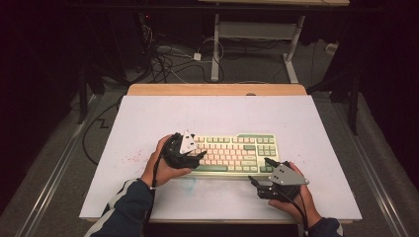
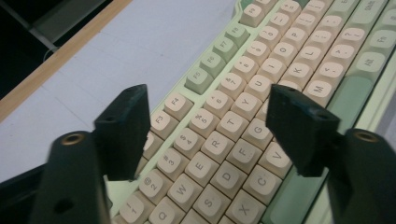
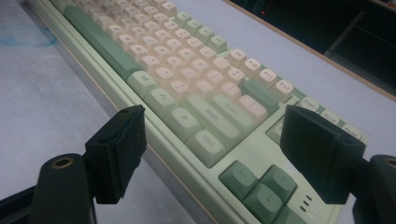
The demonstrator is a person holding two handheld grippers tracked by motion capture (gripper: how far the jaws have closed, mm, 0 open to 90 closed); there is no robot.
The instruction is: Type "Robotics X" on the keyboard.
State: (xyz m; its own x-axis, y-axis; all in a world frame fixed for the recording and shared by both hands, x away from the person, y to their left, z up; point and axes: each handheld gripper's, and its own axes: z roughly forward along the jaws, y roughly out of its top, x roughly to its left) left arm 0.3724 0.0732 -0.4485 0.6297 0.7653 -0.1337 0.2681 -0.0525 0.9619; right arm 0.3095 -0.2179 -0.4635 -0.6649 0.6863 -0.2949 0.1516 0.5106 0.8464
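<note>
High view, keyboard [image 1: 232, 153] lengthwise across table [image 1: 148, 118], left tongs [image 1: 197, 156] open

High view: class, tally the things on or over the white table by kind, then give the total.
Keyboard: 1
Claws, left claw and right claw: 2
Hands, left hand and right hand: 2
Total: 5

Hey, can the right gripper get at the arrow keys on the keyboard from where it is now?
Probably yes: the right gripper hangs open by the keyboard, arrow keys between its jaws, nothing in the way.
</note>
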